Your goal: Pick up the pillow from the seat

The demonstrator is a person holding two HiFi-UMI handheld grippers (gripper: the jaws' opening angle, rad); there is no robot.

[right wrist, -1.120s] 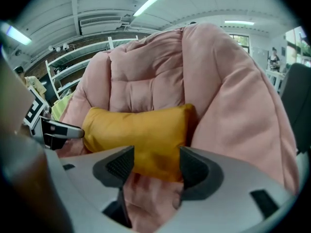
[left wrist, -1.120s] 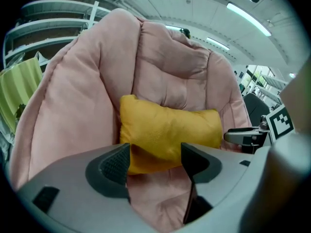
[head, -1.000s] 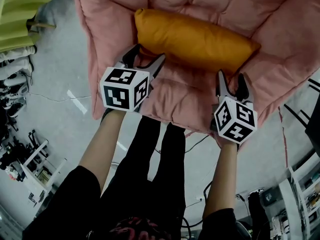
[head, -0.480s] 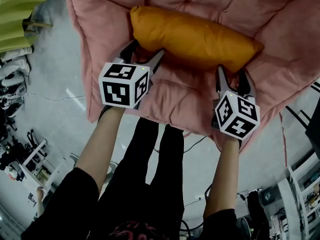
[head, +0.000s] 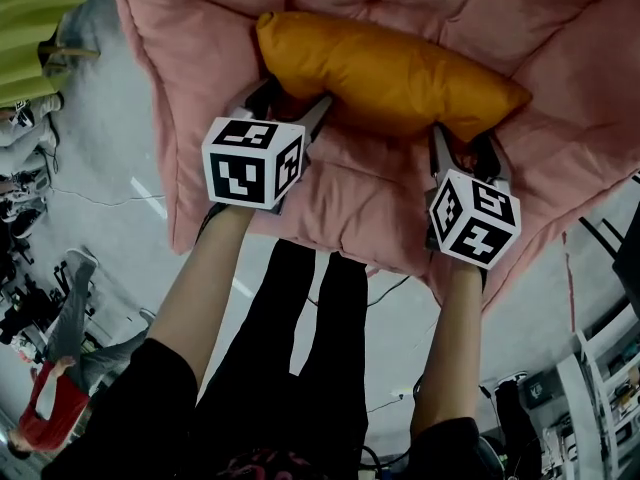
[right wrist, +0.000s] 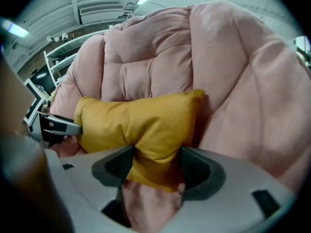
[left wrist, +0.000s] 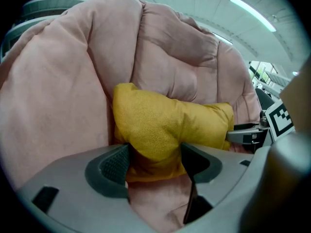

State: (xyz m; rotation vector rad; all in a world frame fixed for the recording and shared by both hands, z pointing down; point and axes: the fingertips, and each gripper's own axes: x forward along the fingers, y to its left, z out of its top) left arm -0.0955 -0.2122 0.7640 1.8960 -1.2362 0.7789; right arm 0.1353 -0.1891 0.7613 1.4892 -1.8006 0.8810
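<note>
An orange-yellow pillow lies across the pink padded seat, against its backrest. My left gripper is at the pillow's left part, with its jaws either side of the near edge. In the left gripper view the pillow is pinched in between the pads of my left gripper. My right gripper is at the pillow's right end. In the right gripper view the pillow is squeezed narrow between the jaws of my right gripper. The pillow still rests on the seat.
The pink cushion rises high behind and around the pillow. Grey floor with a cable lies below the seat's front edge. Yellow-green padding is at the far left, and shelves stand at the lower right. A person in red stands at the lower left.
Both grippers have moved forward onto the pillow's near edge, and their jaws now grip it. The seat and pillow sit a little lower in the view.
</note>
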